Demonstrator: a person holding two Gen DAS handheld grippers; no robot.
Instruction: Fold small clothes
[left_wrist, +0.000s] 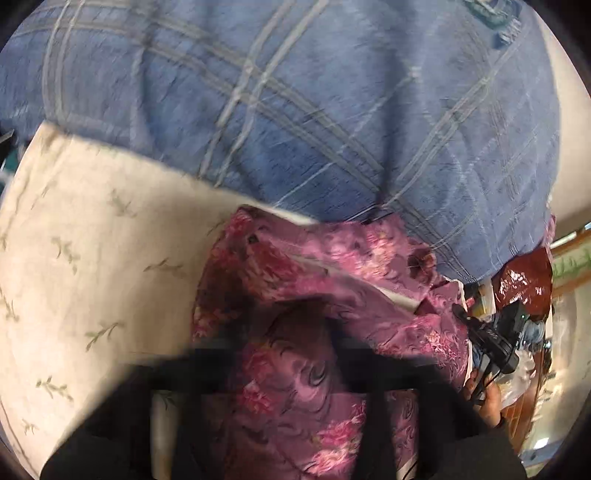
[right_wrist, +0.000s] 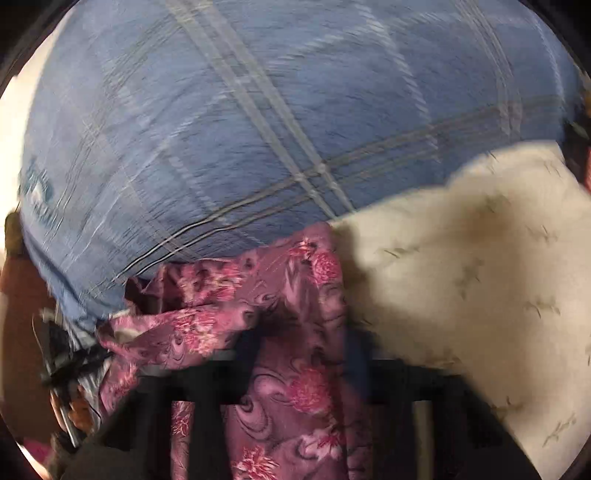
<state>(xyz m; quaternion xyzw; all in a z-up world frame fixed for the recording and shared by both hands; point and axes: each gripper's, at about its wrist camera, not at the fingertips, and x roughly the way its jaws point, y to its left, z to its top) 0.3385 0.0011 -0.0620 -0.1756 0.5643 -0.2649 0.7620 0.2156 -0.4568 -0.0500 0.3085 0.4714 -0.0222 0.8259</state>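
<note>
Left wrist view is filled low down by a pink floral garment (left_wrist: 295, 387), which runs up between the dark fingers of the left tool (left_wrist: 291, 354) and appears to be pinched there; the same cloth (right_wrist: 295, 387) is seen gripped in like manner by the right tool (right_wrist: 299, 350). The garment is held up over a blue plaid sheet (left_wrist: 295, 110), beside a cream leaf-print pillow (left_wrist: 92, 258). For a clean fold, both held corners are best kept level and the cloth drawn taut before it is laid flat on the blue sheet, so that no crease is trapped. Much is lost to motion blur. The fingertips are buried in fabric, so the exact closure is judged, not seen. The garment's kind, full outline and lower hem are cut off.
</note>
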